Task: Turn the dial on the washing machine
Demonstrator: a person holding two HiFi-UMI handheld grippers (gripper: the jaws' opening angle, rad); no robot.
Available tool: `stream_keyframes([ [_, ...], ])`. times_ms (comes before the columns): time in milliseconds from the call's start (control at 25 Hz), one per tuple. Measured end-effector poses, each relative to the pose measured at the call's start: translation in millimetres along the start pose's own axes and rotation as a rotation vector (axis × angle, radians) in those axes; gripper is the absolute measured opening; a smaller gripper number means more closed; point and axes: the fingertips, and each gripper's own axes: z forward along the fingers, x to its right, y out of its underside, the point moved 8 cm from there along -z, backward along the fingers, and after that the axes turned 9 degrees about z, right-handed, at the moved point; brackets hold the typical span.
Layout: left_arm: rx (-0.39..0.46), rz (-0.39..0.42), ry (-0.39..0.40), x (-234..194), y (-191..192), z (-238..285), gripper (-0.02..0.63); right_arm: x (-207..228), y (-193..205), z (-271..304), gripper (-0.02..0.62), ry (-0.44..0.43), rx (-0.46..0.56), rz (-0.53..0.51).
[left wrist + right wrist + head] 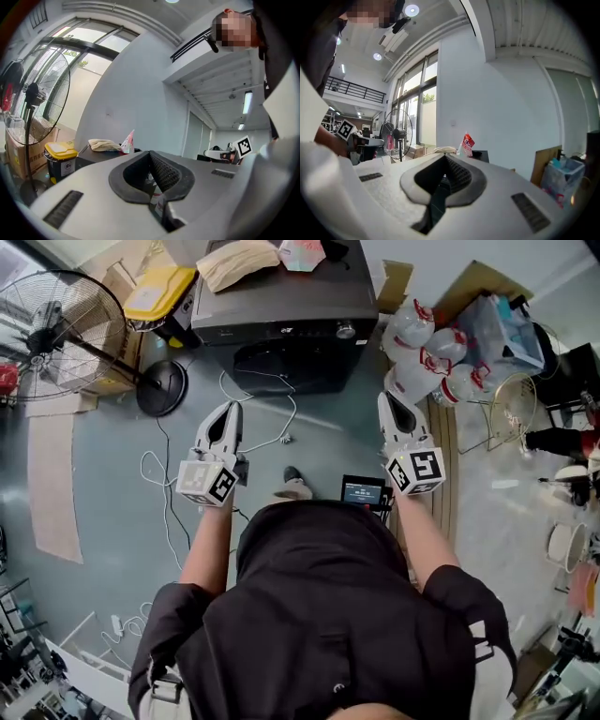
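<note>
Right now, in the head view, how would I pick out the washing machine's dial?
Find the dark washing machine at the top middle, with beige cloth on its lid. Follow its front control strip, above the round door, to the right end. The dial is the lone silvery round knob there, bright against the black panel.

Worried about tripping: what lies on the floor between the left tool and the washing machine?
In the head view, only a loose white cable lies on the grey floor between the left tool and the washing machine.
</note>
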Motion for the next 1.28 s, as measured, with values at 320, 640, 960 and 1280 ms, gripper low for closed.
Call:
stream_keyframes([
  [320,0.003,-0.073,-0.033,57,-1,-67,-0.005,-11,31,-89,0.002,0.029,0.021,0.105],
  [640,-0.063,0.012,-0.043,80,-4,-135,-0.005,-74,35,-122,0.002,-0.049,0.018,0.078],
  [960,-0.036,0.064,-0.039,54,-3,-185,-0.005,-140,41,-131,0.002,-0.003,0.028,0.068],
  [1280,-0.033,0.052,0.009,-24,1,-247,-0.005,-233,64,-129,0.002,0.106,-0.037,0.086],
])
